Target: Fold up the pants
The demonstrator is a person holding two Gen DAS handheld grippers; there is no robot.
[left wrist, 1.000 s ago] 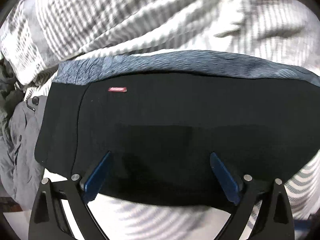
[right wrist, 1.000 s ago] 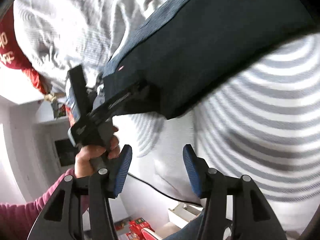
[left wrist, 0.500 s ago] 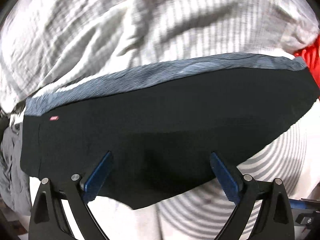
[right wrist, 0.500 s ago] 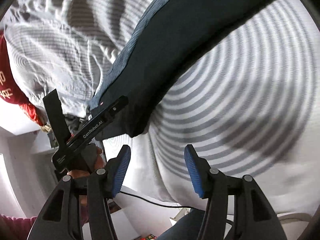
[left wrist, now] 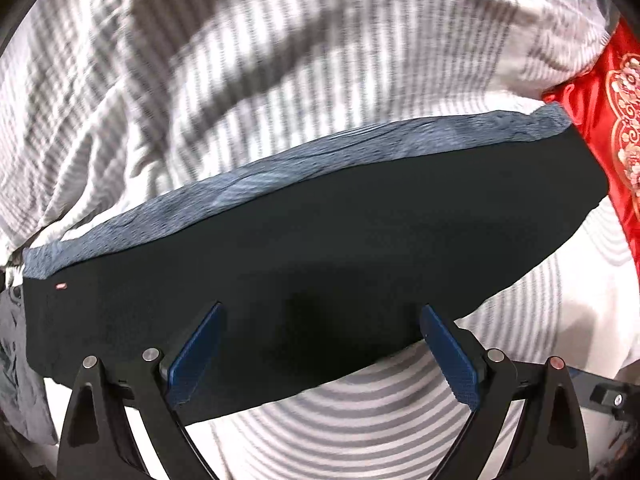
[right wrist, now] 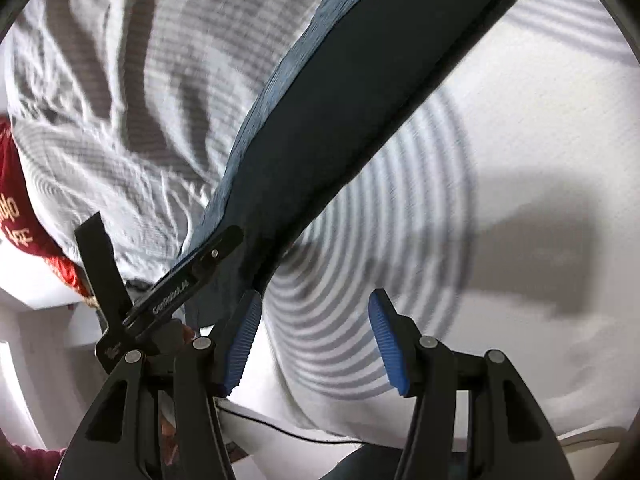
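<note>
Scene: dark pants (left wrist: 320, 264), grey-blue waistband (left wrist: 280, 184) uppermost, folded in a long band across a striped bedsheet (left wrist: 360, 440).
Left gripper (left wrist: 320, 356): jaws spread wide above the pants' near edge, gripping nothing.
Right gripper (right wrist: 316, 336): jaws parted and empty over bare sheet beside the pants.
Change: both views have slid sideways along the band within the last second; a red embroidered cloth (left wrist: 616, 120) now shows past its far end.
Meaning: likely repositioning for the next fold.

Dark pants (left wrist: 320, 264), blue-grey waistband, folded flat on striped bedding (left wrist: 280, 60).
</note>
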